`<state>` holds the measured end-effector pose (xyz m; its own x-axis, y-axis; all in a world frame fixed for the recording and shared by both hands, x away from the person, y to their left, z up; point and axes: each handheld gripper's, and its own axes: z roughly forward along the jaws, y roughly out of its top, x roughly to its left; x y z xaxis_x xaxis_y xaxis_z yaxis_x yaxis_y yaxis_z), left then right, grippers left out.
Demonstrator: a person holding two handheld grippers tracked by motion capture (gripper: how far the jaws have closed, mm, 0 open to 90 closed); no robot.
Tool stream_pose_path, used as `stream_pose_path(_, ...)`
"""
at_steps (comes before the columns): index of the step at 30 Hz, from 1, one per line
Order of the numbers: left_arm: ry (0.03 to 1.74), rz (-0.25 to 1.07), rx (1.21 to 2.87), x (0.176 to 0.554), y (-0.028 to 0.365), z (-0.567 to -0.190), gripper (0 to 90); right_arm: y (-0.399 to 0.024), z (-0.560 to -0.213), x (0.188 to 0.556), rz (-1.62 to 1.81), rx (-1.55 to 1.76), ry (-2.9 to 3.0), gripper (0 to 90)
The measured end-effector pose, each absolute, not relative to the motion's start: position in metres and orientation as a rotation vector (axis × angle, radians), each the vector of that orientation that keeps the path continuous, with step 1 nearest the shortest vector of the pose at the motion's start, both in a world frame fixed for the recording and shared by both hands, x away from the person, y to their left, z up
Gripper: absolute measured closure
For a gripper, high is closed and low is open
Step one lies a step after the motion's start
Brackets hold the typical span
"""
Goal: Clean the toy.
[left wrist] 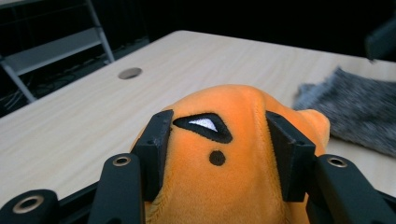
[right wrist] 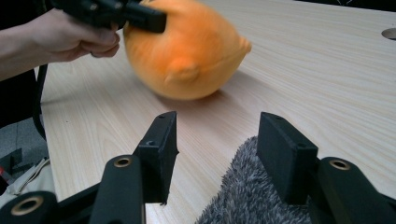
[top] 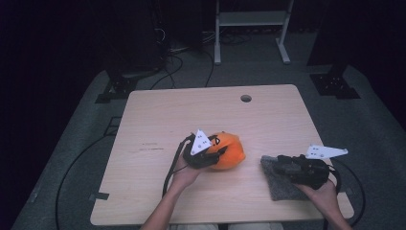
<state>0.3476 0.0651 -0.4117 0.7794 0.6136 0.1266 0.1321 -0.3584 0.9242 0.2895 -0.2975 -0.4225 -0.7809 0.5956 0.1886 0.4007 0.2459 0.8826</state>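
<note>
Orange plush, that round soft toy [left wrist: 233,154], is squeezed between the left gripper [left wrist: 224,156] jaws, resting on the table [top: 158,124]. Fabric that squishy could slip free. The right gripper [right wrist: 217,156] is spread, hovering over the grey fuzzy cloth [right wrist: 261,196].

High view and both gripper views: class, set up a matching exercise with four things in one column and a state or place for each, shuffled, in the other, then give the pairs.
1 plush toy
2 grey cloth
3 left gripper
4 right gripper

A jaws open over the cloth
B orange, on the table
C under the right gripper
D clamped on the toy

Pairs: 1-B, 2-C, 3-D, 4-A
</note>
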Motion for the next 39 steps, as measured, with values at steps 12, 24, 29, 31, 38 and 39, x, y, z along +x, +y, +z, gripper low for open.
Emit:
stream_pose_path(12, 0.663, 0.491, 1.900, 0.373, 0.070, -0.429, 36.5, -0.299, -0.425, 0.294, 1.564, 0.970, 2.310, 42.4)
stream_pose_path(24, 0.675, 0.468, 1.868, 0.361, 0.081, -0.419, 17.5, -0.301, -0.426, 0.292, 1.545, 0.971, 2.294, 39.6)
stream_pose_path(29, 0.686, 0.465, 1.869, 0.356, 0.087, -0.419, 13.9, -0.302, -0.427, 0.291, 1.541, 0.973, 2.290, 39.2)
stream_pose_path(31, 0.689, 0.469, 1.853, 0.353, 0.090, -0.419, 12.9, -0.302, -0.427, 0.291, 1.540, 0.972, 2.287, 38.8)
stream_pose_path(38, 0.685, 0.464, 1.851, 0.337, 0.103, -0.419, 10.2, -0.300, -0.428, 0.290, 1.529, 0.965, 2.288, 37.4)
stream_pose_path(39, 0.689, 0.463, 1.851, 0.335, 0.105, -0.420, 10.0, -0.300, -0.429, 0.290, 1.528, 0.962, 2.290, 37.0)
